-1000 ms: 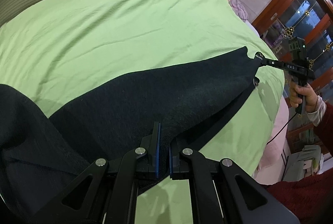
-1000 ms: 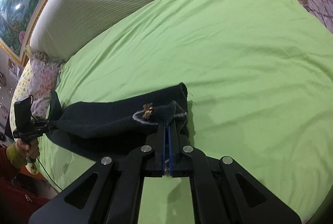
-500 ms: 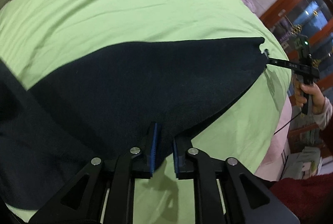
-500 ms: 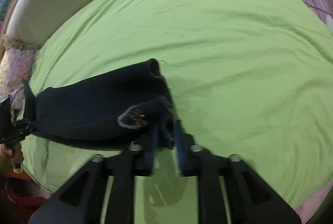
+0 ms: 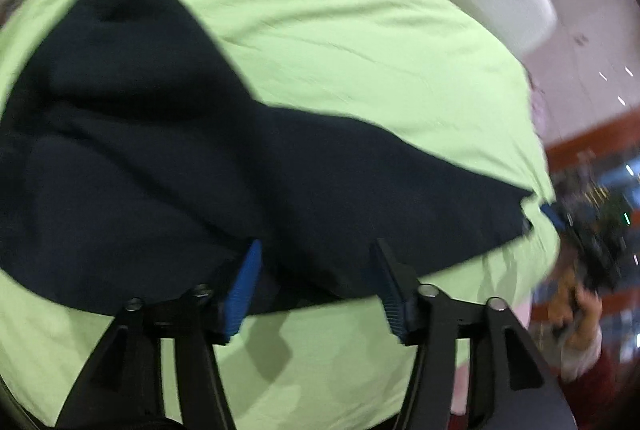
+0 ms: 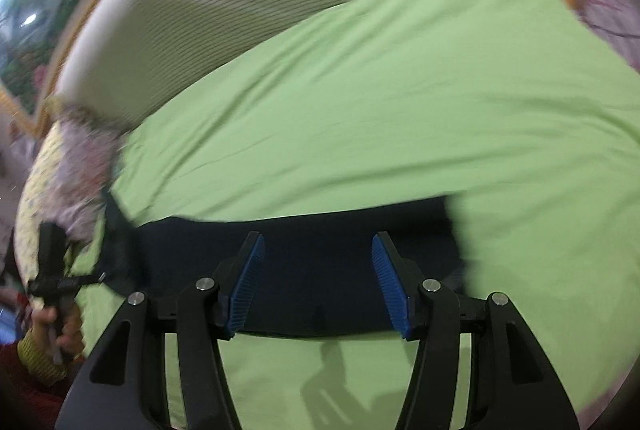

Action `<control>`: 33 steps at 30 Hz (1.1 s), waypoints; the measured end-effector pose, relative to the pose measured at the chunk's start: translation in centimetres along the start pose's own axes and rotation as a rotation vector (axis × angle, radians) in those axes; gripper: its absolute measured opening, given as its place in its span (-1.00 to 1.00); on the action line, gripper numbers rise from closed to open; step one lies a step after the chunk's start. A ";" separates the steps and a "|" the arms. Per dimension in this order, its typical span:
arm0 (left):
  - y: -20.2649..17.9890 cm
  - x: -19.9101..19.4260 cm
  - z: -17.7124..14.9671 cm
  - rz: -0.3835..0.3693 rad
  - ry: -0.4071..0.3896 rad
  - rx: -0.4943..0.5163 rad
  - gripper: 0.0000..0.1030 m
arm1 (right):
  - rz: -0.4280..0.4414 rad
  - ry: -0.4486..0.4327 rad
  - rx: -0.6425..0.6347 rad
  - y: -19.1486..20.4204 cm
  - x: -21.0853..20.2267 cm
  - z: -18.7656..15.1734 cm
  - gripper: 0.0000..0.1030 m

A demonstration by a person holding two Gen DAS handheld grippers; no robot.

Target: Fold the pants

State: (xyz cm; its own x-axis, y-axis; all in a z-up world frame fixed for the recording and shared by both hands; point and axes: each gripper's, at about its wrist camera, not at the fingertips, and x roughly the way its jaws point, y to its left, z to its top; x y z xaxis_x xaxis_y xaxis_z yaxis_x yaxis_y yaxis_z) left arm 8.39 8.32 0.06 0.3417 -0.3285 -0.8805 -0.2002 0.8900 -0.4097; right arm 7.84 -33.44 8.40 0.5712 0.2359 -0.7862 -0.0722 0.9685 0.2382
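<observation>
Dark pants (image 5: 168, 158) now lie released on the green sheet (image 5: 360, 42); left gripper (image 5: 316, 286) and right gripper (image 6: 316, 282), clamped moments ago, gape empty (fold laid).

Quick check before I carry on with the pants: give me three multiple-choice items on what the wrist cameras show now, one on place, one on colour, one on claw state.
1. Where do the pants lie?
A. on the floor
B. on the bed sheet
C. over a chair

2. What colour is the sheet?
A. light green
B. white
C. red

3. How does the right claw stand?
A. shut on the pants
B. shut on nothing
C. open

Answers: 1 B, the dark cloth is spread on the sheet in both views. 2 A, the sheet is light green around the pants. 3 C, its blue pads stand wide apart with no cloth pinched; the left claw is open likewise.
</observation>
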 end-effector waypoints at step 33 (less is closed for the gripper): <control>7.8 -4.0 6.3 0.227 -0.218 -0.372 -0.88 | 0.387 0.317 -0.592 25.2 15.0 -9.2 -0.88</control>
State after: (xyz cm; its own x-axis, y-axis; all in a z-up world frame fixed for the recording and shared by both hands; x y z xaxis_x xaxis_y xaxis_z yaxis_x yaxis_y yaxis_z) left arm 11.27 18.53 1.89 0.4278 -0.0297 -0.9034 -0.5931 0.7450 -0.3054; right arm 7.02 -4.79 -2.65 0.1615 0.4912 -0.8559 -0.6947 0.6726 0.2549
